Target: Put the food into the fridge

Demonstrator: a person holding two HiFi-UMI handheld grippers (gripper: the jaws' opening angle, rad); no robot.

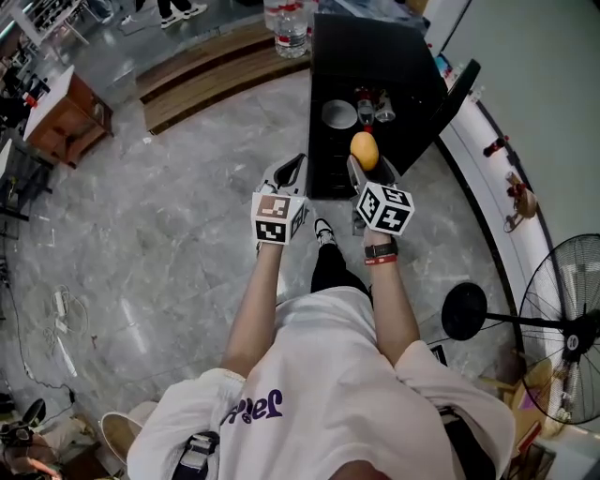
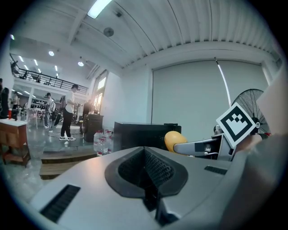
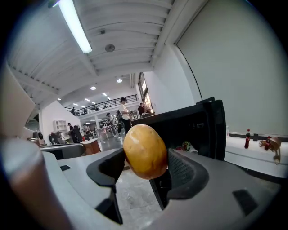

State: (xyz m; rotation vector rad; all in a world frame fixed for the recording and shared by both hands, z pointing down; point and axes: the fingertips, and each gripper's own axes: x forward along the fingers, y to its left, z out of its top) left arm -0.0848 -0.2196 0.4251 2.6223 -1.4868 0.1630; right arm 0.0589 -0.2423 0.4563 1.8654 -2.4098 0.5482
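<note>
A yellow-orange potato-like food (image 1: pixel 365 150) is clamped between the pads of my right gripper (image 1: pixel 367 157), which is shut on it. In the right gripper view the food (image 3: pixel 145 152) fills the gap between the jaws. It hangs just in front of the open black fridge (image 1: pixel 375 56), whose door (image 1: pixel 457 94) swings out to the right. Inside lie a grey round bowl (image 1: pixel 339 114) and some packets (image 1: pixel 371 103). My left gripper (image 1: pixel 292 169) is raised to the left of the right one, shut and holding nothing; its pads (image 2: pixel 150 168) meet in the left gripper view.
A white counter (image 1: pixel 497 197) with small red items runs along the right wall. A standing fan (image 1: pixel 572 337) is at the lower right. Water bottles (image 1: pixel 289 23) and wooden steps (image 1: pixel 216 75) lie left of the fridge, a wooden table (image 1: pixel 66 117) at far left.
</note>
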